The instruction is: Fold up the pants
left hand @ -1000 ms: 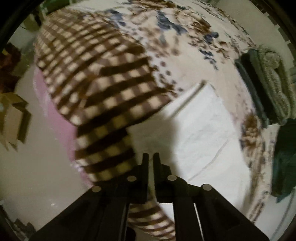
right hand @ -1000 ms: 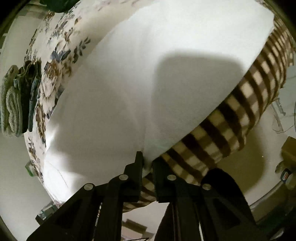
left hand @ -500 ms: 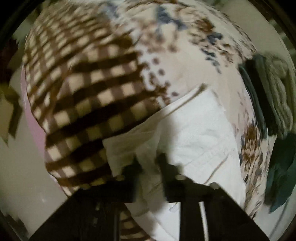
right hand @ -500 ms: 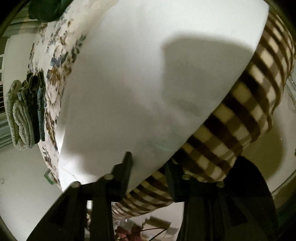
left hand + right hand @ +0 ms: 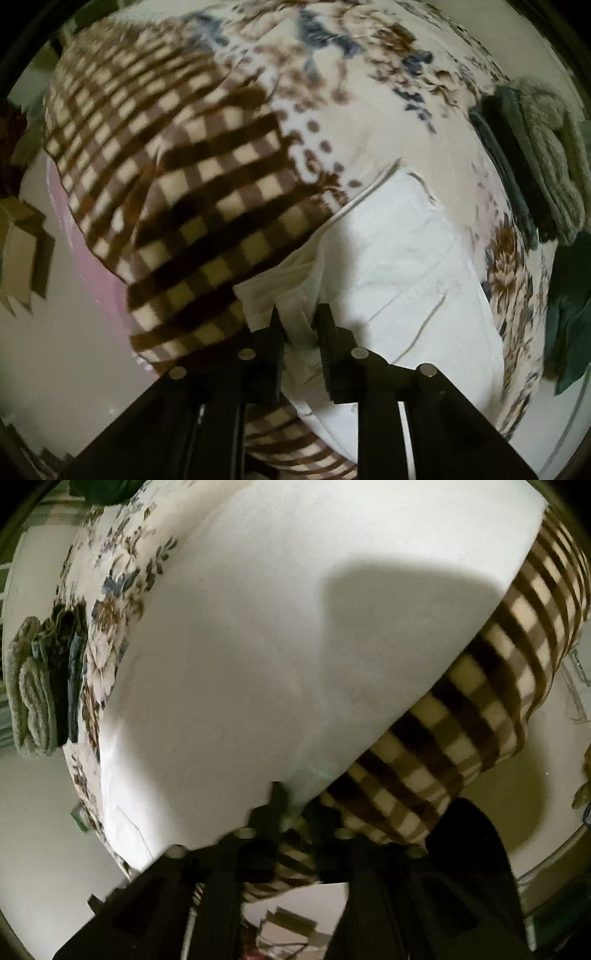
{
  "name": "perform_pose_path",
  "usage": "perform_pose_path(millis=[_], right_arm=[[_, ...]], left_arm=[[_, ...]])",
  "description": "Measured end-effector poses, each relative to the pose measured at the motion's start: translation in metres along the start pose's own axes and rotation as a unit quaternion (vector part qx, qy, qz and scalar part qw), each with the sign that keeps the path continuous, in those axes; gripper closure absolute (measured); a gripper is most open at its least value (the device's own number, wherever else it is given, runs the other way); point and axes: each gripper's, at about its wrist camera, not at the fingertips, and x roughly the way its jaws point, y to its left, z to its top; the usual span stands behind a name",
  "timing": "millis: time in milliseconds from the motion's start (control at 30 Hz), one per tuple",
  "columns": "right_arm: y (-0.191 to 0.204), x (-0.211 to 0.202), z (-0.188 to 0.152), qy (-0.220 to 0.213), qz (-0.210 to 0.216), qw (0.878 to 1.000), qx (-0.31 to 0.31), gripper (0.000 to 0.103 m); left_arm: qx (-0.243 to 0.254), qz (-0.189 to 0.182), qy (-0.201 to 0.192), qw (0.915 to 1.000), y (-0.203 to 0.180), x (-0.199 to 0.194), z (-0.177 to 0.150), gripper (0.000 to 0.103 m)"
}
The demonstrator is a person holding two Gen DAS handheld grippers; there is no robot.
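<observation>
The white pants point(image 5: 399, 266) lie spread on a bed, over a brown checked blanket point(image 5: 192, 192) and a floral sheet point(image 5: 369, 92). My left gripper point(image 5: 300, 328) is at the near edge of the pants, its jaws slightly apart with a bunched fold of white cloth between them. In the right wrist view the pants point(image 5: 277, 646) fill most of the frame. My right gripper point(image 5: 295, 805) is at their near corner, where white cloth meets the checked blanket point(image 5: 461, 731); the cloth edge sits between its jaws.
A stack of folded green and grey clothes point(image 5: 535, 158) sits at the far right of the bed, also in the right wrist view point(image 5: 44, 686). Dark green cloth point(image 5: 565, 325) lies at the right edge. Cardboard boxes point(image 5: 22, 254) stand on the floor.
Both grippers opened a little and moved in over the pants' near edge. The left one now has a fold of white cloth between its jaws; the right one narrowed again on the corner.
</observation>
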Motion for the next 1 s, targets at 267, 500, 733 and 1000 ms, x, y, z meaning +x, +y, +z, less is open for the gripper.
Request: perform_pose_path(millis=[267, 500, 733, 1000], right_arm=[[-0.041, -0.085, 0.029, -0.080, 0.006, 0.997, -0.014, 0.034], [-0.071, -0.178, 0.145, -0.170, -0.027, 0.983, -0.064, 0.034], [-0.089, -0.199, 0.292, -0.169, -0.084, 0.975, -0.119, 0.034], [-0.092, -0.147, 0.330, -0.093, -0.075, 0.977, -0.174, 0.088]], left_arm=[[0.171, 0.111, -0.070, 0.9766, -0.100, -0.057, -0.071, 0.012], [0.256, 0.081, -0.052, 0.9620, -0.227, -0.038, -0.178, 0.012], [0.257, 0.074, -0.014, 0.9636, -0.321, 0.023, -0.256, 0.012], [0.295, 0.117, -0.003, 0.9485, -0.354, 0.065, -0.291, 0.012]])
